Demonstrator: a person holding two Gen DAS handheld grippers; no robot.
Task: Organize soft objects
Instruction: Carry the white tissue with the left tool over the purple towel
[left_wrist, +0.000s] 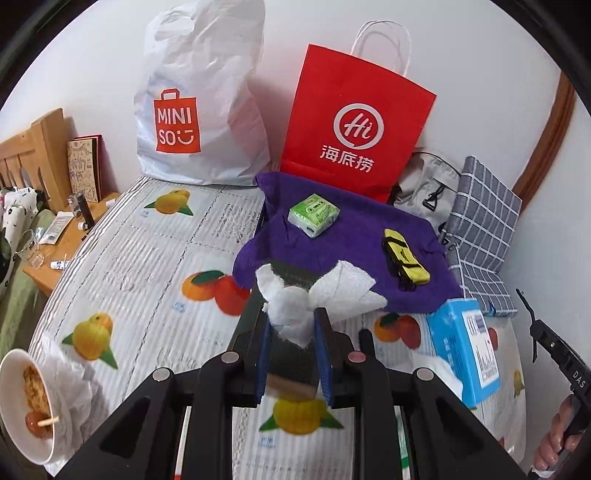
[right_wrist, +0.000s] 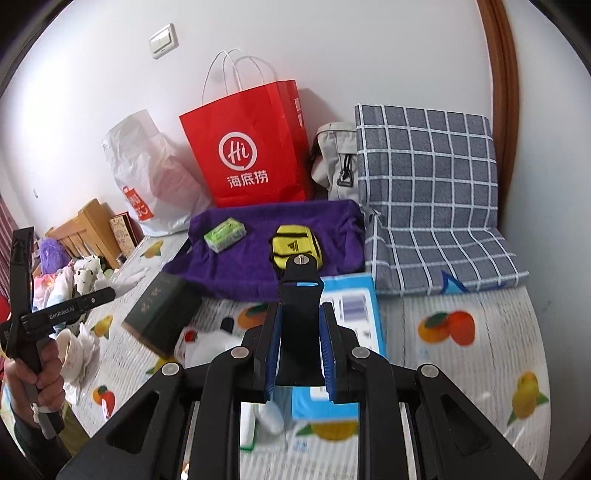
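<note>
My left gripper (left_wrist: 295, 321) is shut on a dark box (left_wrist: 291, 354) with a crumpled white tissue (left_wrist: 295, 306) pinched against it. The box (right_wrist: 162, 314) also shows in the right wrist view, lifted above the bed. My right gripper (right_wrist: 302, 310) is shut on a black mount (right_wrist: 299, 291) with a metal screw on top. Beyond both lies a purple towel (left_wrist: 351, 236) (right_wrist: 258, 266), carrying a green tissue pack (left_wrist: 314, 214) (right_wrist: 225, 234) and a yellow pouch (left_wrist: 404, 258) (right_wrist: 291, 243). A blue tissue box (left_wrist: 465, 347) (right_wrist: 354, 314) lies on the fruit-print sheet (left_wrist: 147, 258).
A red paper bag (left_wrist: 354, 125), a white shopping bag (left_wrist: 203, 110), a grey backpack (left_wrist: 428, 184) and a checked grey cushion (right_wrist: 428, 199) stand against the wall. A bowl of food (left_wrist: 29, 398) sits at the bed's left edge. A wooden side table (left_wrist: 62, 243) holds small items.
</note>
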